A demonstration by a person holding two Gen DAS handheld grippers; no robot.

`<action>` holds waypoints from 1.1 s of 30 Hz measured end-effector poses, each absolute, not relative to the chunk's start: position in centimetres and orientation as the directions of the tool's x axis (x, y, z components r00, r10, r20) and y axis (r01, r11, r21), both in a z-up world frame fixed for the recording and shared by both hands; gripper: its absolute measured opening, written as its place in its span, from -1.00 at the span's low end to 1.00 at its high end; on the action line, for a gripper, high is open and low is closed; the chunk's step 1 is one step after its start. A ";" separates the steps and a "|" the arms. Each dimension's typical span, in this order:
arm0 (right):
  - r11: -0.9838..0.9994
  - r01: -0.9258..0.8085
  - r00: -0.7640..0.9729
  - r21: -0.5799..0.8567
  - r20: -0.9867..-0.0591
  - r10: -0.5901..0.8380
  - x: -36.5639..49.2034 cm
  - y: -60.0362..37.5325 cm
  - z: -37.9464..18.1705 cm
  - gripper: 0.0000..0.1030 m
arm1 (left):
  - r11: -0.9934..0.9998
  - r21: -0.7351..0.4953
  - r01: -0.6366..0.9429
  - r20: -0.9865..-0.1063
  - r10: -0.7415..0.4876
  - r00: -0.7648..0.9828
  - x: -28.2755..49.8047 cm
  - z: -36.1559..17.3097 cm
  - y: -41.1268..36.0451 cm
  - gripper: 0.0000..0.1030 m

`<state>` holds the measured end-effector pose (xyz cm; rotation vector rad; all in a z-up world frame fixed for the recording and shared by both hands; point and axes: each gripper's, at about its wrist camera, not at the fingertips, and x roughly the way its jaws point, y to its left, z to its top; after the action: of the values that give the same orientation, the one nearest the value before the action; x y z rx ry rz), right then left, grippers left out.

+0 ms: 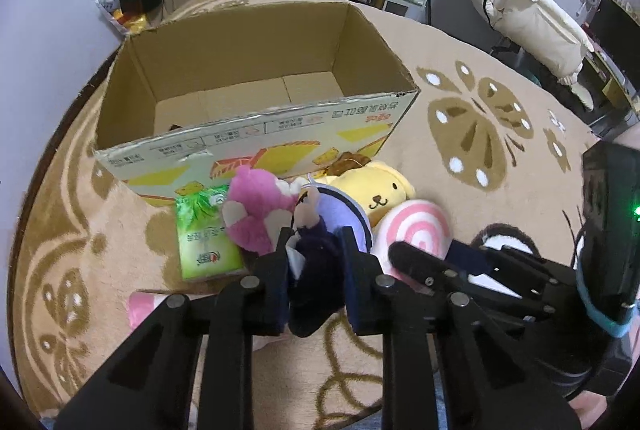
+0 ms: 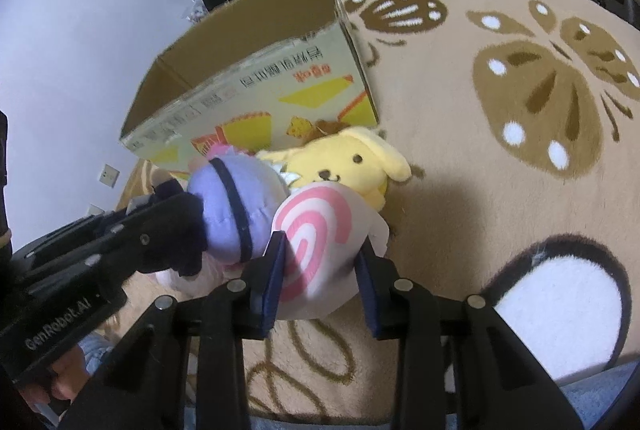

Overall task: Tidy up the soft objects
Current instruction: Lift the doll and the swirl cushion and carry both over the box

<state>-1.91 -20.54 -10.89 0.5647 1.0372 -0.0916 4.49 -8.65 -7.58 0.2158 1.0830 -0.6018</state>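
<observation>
- Now the left gripper (image 1: 316, 250) is clamped on the dark navy part of a purple plush doll (image 1: 344, 214), both blue pads pressing into the fabric.
- Just beside it, the right gripper (image 2: 320, 266) is pinching a white plush with a pink swirl (image 2: 316, 230) between its pads.
- Both toys sit close together on the tan patterned rug (image 1: 460, 110), the purple doll touching the swirl plush.
- Behind them lies a yellow dog plush (image 1: 380, 190), resting against the printed front wall of an open cardboard box (image 1: 256, 134).
- A pink plush (image 1: 256, 214) lies left of the purple doll, partly over a green tissue pack (image 1: 204, 234).
- Another pink item (image 1: 144, 304) shows at the lower left, mostly hidden by the gripper.
</observation>
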 end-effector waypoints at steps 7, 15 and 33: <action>0.858 0.299 0.584 0.418 -0.791 0.182 -2.1 -20.4 -9.4 -0.34 | 0.830 -0.040 0.557 -0.861 -0.311 0.402 4.3 -6.2 -8.4 -0.60; 0.877 0.260 0.616 0.404 -0.769 0.172 -2.1 -19.7 -8.3 -0.36 | 0.857 -0.008 0.516 -0.843 -0.284 0.457 4.8 -5.3 -7.3 -0.60; 0.899 0.192 0.735 0.394 -0.665 0.134 -2.4 -19.6 -4.3 -0.37 | 0.892 0.095 0.441 -0.751 -0.226 0.620 4.4 -0.6 -5.3 -0.60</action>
<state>-2.38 -19.64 -4.33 0.4631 0.7517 -0.0328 4.42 -5.26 -0.61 0.2833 0.8176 -0.3898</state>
